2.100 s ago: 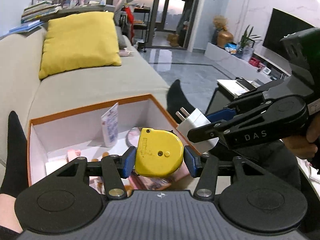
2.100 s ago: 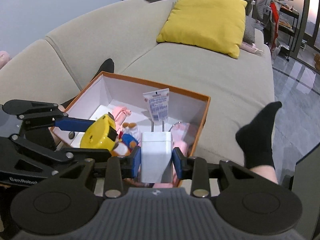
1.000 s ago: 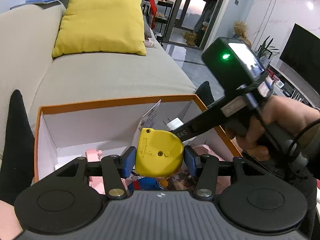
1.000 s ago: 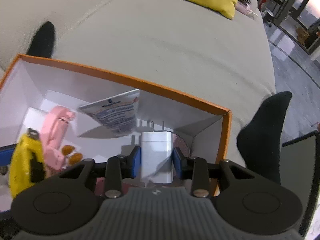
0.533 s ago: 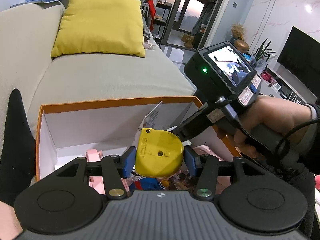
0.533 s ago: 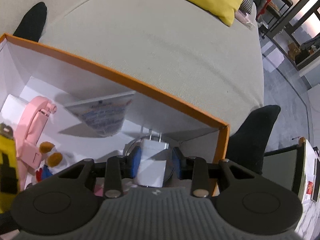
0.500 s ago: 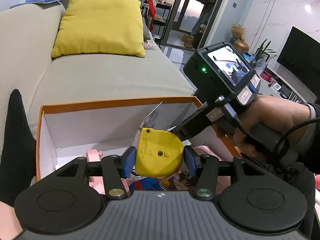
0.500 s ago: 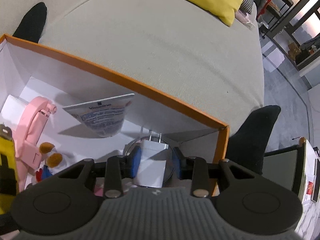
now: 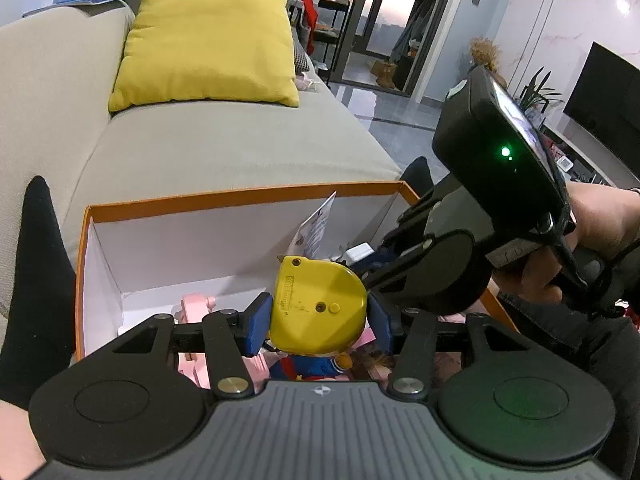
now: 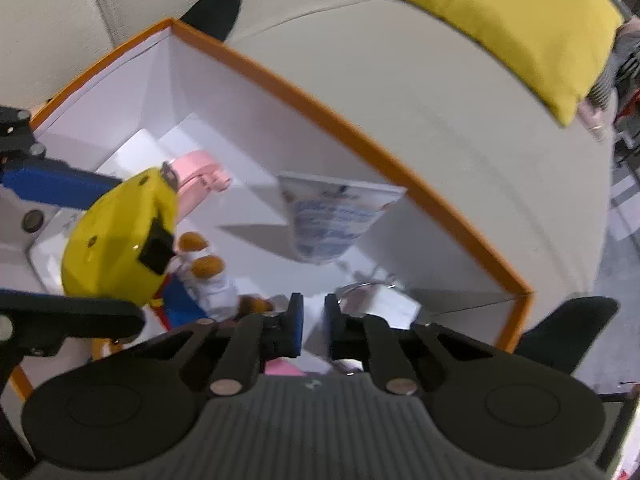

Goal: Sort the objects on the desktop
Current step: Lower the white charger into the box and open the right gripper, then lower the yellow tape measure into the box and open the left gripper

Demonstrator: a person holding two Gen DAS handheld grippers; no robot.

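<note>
The tape measure (image 9: 318,312) is showing a glossy yellow plastic shell. The box (image 9: 240,196) is looking like matt white card edged in orange. At twelve o'clock, the cushion (image 9: 208,44) and sofa (image 9: 224,148) are showing woven cloth; the left gripper (image 9: 318,320) is showing matt black plastic.

A: The tape measure (image 9: 318,312) is yellow with a black clip, held by blue-padded black left tongs (image 9: 318,322).

B: The box (image 9: 240,196) has an orange rim and white walls; far pillow (image 9: 204,44) yellow, sofa (image 9: 224,148) beige.
</note>
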